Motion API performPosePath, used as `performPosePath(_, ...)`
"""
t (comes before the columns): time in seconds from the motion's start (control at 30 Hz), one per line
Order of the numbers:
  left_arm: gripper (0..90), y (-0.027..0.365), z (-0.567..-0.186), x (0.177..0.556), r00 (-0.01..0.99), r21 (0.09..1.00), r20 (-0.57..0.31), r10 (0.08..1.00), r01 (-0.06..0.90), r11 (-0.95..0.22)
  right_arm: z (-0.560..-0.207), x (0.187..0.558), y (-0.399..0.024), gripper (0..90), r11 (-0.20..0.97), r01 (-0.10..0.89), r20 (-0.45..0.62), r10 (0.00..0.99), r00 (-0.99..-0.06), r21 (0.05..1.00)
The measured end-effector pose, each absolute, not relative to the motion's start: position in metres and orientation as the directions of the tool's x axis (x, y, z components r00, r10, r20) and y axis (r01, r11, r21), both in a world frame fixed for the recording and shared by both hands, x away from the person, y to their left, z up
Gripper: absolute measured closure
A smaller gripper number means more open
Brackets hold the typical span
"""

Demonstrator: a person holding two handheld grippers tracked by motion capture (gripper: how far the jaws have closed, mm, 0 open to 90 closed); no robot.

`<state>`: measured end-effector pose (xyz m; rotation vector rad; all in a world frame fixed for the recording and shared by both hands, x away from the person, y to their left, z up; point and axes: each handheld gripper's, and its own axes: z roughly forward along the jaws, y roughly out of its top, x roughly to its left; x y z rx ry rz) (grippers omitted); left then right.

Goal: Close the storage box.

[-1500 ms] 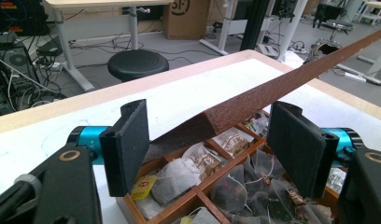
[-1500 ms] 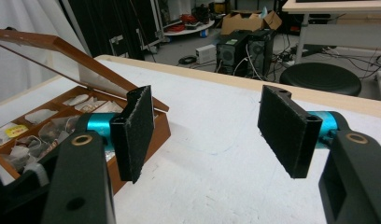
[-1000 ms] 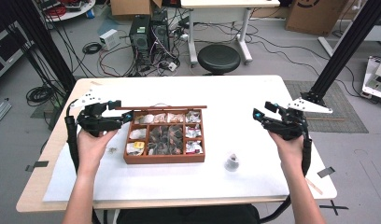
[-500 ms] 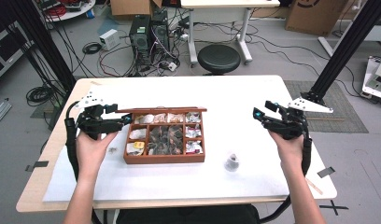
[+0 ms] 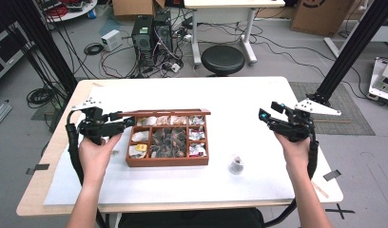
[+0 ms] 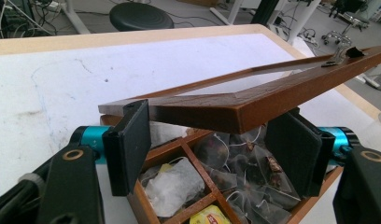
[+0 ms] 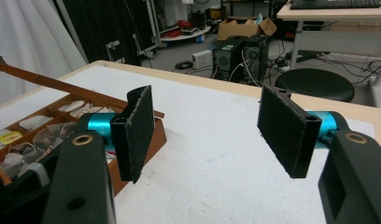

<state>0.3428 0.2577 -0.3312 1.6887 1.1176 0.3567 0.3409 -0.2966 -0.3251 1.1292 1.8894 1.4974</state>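
Note:
A brown wooden compartment box (image 5: 167,162) of tea bags (image 5: 169,140) sits mid-table, its glazed lid (image 5: 166,113) raised at the back. My left gripper (image 5: 128,122) is open at the box's left end. In the left gripper view the lid's (image 6: 254,100) corner lies between the spread jaws of that gripper (image 6: 212,144), above the tea bags (image 6: 174,186); whether the left jaw touches it I cannot tell. My right gripper (image 5: 263,116) hovers open to the right of the box with nothing in it. In the right gripper view this gripper (image 7: 209,130) faces bare white table, the box (image 7: 158,133) at left.
A small crumpled clear packet (image 5: 237,165) lies on the white table cover (image 5: 258,185) right of the box's front corner. Beyond the far table edge are a black stool (image 5: 223,59), computer towers (image 5: 151,35) and loose cables. Black frame posts (image 5: 354,47) stand at both sides.
My left gripper has drawn slightly back to the left along the lid's corner. The lid stays raised. The right gripper has held still.

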Motion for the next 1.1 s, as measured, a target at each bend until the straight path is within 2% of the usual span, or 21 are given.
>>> performPosePath(1.1,32.4,0.262,-0.361,0.317,0.591,0.888,-0.213,0.778,0.450,-0.098,-0.328,0.340,-0.289,37.8,0.107,0.297,0.075,0.836,-0.543,0.949)
